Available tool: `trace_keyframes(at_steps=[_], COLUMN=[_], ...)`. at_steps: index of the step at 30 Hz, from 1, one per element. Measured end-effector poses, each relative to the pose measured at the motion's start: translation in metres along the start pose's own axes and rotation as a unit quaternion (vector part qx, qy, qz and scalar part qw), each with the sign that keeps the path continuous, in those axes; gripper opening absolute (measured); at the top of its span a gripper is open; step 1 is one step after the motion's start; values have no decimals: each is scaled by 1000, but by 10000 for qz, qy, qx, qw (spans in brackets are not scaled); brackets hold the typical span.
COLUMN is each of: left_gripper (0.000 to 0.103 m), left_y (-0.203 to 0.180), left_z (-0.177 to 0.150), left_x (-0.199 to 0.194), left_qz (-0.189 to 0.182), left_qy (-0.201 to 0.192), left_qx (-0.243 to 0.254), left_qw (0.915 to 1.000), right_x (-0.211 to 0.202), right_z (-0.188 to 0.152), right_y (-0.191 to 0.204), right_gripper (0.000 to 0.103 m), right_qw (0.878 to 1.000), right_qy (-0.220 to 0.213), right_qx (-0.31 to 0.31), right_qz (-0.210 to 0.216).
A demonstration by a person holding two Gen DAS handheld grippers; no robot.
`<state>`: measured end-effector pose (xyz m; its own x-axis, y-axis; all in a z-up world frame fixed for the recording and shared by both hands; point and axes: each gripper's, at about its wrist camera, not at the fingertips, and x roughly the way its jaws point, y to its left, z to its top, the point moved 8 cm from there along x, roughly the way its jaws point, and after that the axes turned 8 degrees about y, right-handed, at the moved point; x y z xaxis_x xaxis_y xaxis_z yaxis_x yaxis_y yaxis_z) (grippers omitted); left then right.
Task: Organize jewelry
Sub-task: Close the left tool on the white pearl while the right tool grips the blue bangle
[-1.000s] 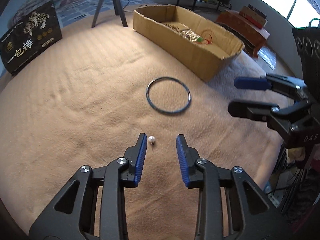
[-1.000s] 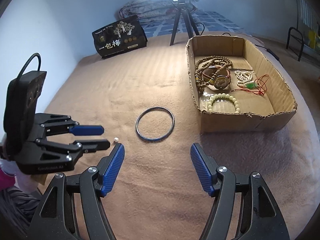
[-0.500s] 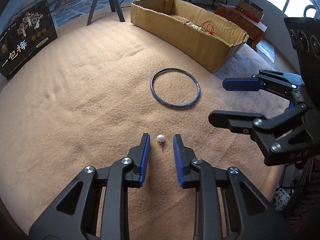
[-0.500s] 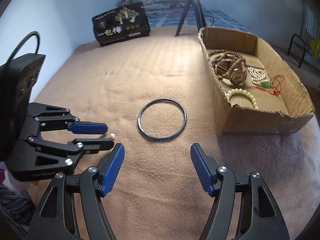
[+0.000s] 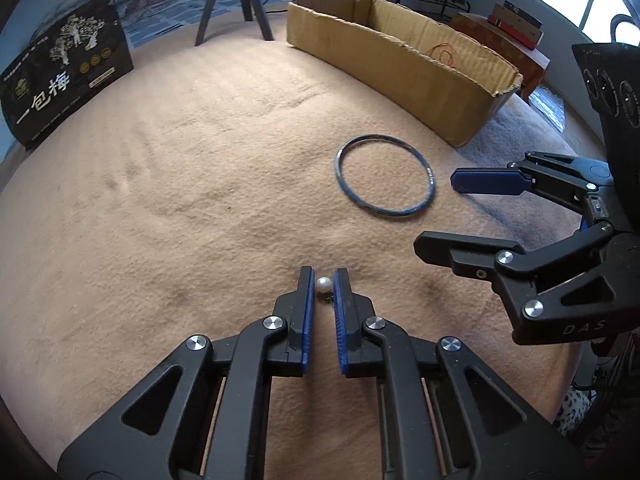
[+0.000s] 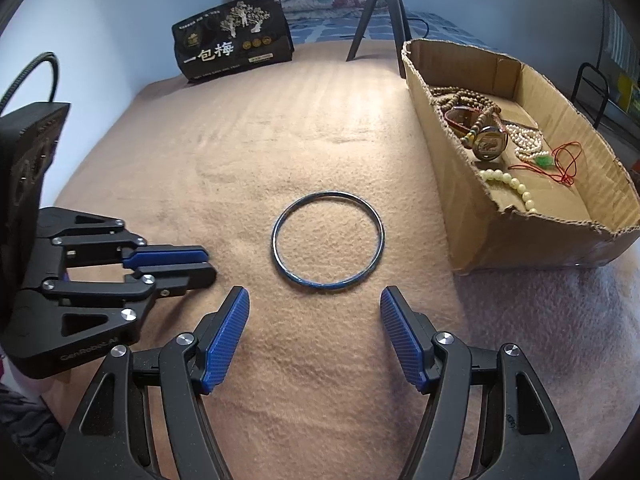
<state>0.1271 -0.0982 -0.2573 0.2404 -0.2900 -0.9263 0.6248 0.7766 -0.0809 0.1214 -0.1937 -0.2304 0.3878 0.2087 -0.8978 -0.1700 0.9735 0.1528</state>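
Pearl earring (image 5: 323, 283), a small white bead on a short metal post, sat on the tan blanket (image 5: 180, 184) between the blue pads of the left gripper (image 5: 323, 280), whose jaws were closing onto it with both pads right against the bead, though the frame did not settle whether they pressed it. Just beyond lay a thin dark-blue bangle (image 5: 385, 174), flat on the blanket and clear of both tools. The right gripper (image 6: 314, 304) hung just short of that bangle with its jaws spread wide and nothing between them; seen from the left wrist, its black body carried the raised letters "DAS", the rest cut off. From the right wrist, the left gripper's body showed pale lettering that looked like "GenRobot.AI", though it was small and soft.

Farther back stood a shallow cardboard box (image 6: 472, 216) with torn edges, holding brown wooden prayer beads (image 6: 460, 98), a round pendant (image 6: 491, 145), a strand of small pearls (image 6: 528, 142), a red cord with a green charm (image 6: 560, 162) and a pale-green bead bracelet (image 6: 508, 182). At the far edge of the blanket leaned a black package (image 6: 234, 36) printed with white trees, gold medals and the large characters "一包梅"; its smaller print was too fine to read. A black tripod (image 6: 380, 12) rose behind the box.
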Motion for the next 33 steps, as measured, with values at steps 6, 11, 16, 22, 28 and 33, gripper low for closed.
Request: trace_keyframes(at_steps=[6, 11, 16, 22, 28, 33], left_gripper=[8, 8, 8, 8, 8, 8], left_y=[8, 12, 15, 19, 21, 22], left_z=[-3, -4, -5, -5, -6, -6], left_x=[-2, -3, -3, -4, -5, -6], left_qz=[27, 0, -36, -31, -26, -19], left_qy=[-21, -33, -37, -56, -65, -74], left_qx=[-107, -181, -242, -319, -359, -393], left_qw=[9999, 9998, 9997, 9995, 9993, 9992], right_x=[6, 12, 15, 21, 23, 26], right_z=[7, 13, 18, 23, 29, 32], right_y=[1, 0, 2, 6, 6, 11], right_gripper=[68, 68, 68, 68, 68, 69], right_qw=[10000, 9999, 9995, 9986, 9977, 9965], right_qy=[-21, -32, -57, 9, 2, -20], right_qx=[11, 61, 71, 5, 118, -16], right_qz=[-69, -143, -294, -527, -671, -837])
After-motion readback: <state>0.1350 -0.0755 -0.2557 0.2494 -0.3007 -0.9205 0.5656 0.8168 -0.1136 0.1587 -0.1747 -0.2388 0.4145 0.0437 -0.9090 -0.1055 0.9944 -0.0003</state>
